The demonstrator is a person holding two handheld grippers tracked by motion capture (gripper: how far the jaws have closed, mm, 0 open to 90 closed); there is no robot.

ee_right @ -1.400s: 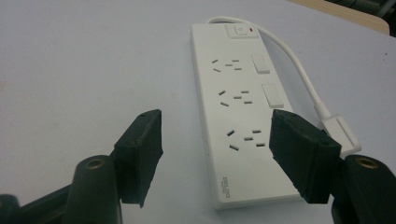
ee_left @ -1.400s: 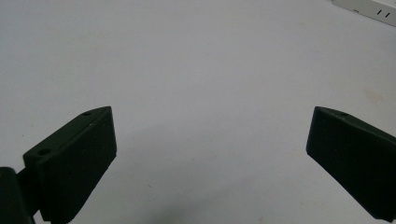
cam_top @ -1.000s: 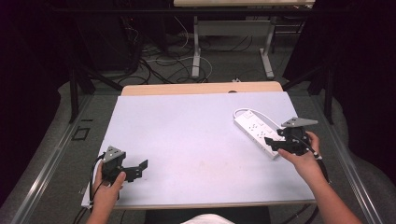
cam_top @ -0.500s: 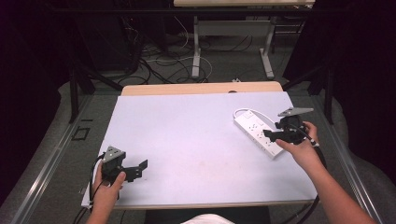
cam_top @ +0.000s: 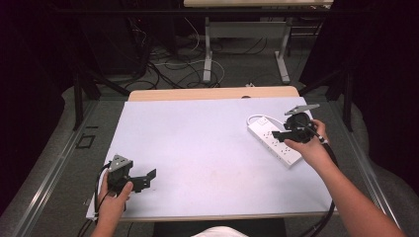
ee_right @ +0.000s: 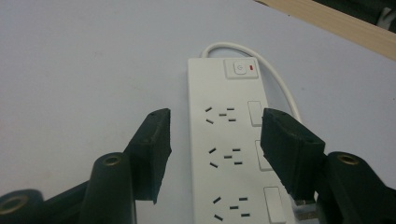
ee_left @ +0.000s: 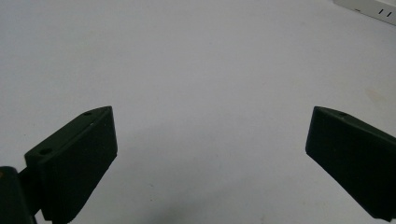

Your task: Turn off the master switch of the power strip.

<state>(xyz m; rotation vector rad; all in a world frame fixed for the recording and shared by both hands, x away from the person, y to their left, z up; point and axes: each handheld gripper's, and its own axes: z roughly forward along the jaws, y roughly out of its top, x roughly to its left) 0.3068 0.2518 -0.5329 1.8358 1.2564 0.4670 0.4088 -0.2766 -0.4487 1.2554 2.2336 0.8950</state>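
High view first, going left to right: the left gripper (cam_top: 143, 178) sits near the front left corner of the surface (cam_top: 197, 148), fingers wide apart with nothing between them, well away from the action. The left gripper view just has bare surface between its fingers (ee_left: 79, 158). Over on the right, the right gripper (cam_top: 277, 134) hovers over the power strip (cam_top: 269, 140), which lies at an angle near the right edge, cord end pointing toward the far side.

Right gripper view is the useful one. Fingers (ee_right: 154, 144) are apart and straddle the strip's width, one each side, not clamped yet as far as I can tell.

If the plan is to grab it, I'd come straight down so both fingers land on the long side walls, stay square to the body, and squeeze near the middle so it doesn't swing. Keep clear of the switch.

Looks-wise: white plastic strip, rows of sockets with small rocker buttons beside them, a main switch (ee_right: 240, 68) with a red light at the far end, and a white cord (ee_right: 280, 88) looping out from that end.
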